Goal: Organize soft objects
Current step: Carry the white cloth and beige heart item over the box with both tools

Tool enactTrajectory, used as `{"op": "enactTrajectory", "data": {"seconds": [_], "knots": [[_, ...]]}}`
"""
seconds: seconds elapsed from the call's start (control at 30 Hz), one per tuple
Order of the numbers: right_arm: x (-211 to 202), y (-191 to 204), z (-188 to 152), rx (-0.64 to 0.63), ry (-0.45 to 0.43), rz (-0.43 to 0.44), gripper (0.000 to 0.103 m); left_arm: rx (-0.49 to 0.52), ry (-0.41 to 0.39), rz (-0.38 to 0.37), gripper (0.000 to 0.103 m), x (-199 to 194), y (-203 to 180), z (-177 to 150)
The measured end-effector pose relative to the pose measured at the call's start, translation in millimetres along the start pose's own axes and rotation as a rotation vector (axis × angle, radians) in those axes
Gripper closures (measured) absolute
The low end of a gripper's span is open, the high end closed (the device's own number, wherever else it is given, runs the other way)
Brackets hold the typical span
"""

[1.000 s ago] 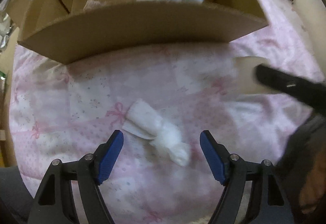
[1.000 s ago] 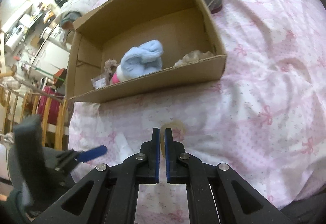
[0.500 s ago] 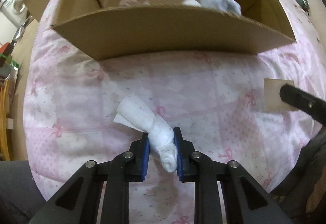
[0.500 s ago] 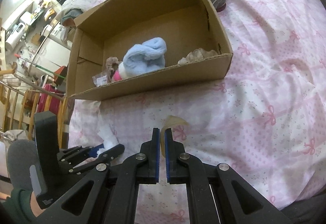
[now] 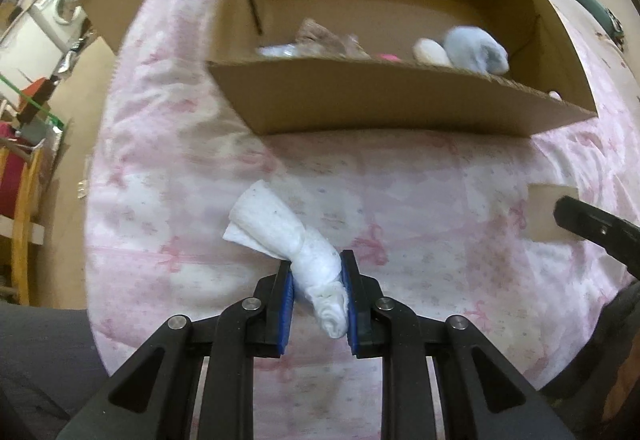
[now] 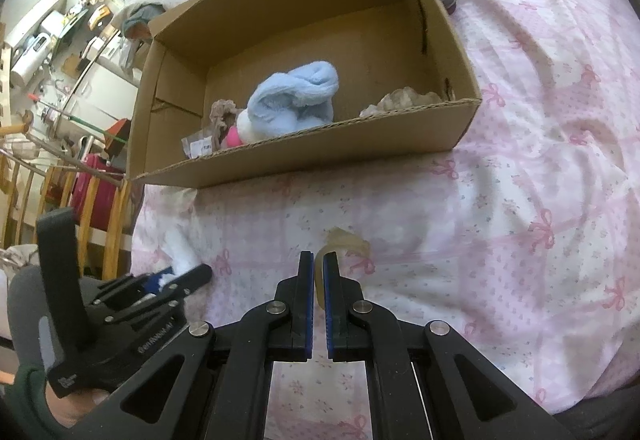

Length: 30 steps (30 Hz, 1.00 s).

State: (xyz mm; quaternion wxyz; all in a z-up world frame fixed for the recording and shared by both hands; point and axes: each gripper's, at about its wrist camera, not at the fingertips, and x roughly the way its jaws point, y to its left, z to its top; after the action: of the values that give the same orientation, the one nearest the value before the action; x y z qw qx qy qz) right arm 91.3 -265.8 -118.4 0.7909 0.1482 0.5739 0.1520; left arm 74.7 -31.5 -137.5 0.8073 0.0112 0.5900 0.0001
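Already the cardboard box (image 6: 280, 159) holds a blue fleece bundle (image 6: 294, 103) — more remains. My left gripper (image 5: 318, 300) clamps the rolled white cloth (image 5: 296, 248); my right gripper (image 6: 319, 300) pinches a thin beige piece (image 6: 346, 242).

We carry two matching black plastic grippers, the left gripper (image 5: 318, 298) and right gripper (image 6: 319, 298), each with blue-padded fingers (image 6: 306, 304), silver pivot screws (image 6: 200, 328), triangular cut-outs, and a dark green sleeve cuff (image 6: 24, 396).

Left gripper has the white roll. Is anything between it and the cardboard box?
Only the box's near wall, which the white roll in the left gripper must be lifted over. The pink bedspread between them is bare. Inside, the space behind the blue soft item looks free.
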Motion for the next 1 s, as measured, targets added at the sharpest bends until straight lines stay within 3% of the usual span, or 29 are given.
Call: {"op": "enactTrajectory", "data": {"seconds": [0.27, 0.6, 0.8, 1.0], "knots": [[-16, 9, 1, -0.024, -0.058, 0.079, 0.097, -0.051, -0.084, 0.05, 0.084, -26, 25, 13], [-62, 28, 18, -0.083, -0.204, 0.223, 0.097, -0.063, -0.246, 0.025, 0.084, -106, 22, 46], [-89, 37, 41, -0.126, -0.279, 0.245, 0.097, -0.068, -0.318, 0.004, 0.084, -130, 30, 84], [-98, 33, 71, -0.157, -0.324, 0.213, 0.097, -0.039, -0.352, 0.002, 0.084, -127, 23, 113]]}}
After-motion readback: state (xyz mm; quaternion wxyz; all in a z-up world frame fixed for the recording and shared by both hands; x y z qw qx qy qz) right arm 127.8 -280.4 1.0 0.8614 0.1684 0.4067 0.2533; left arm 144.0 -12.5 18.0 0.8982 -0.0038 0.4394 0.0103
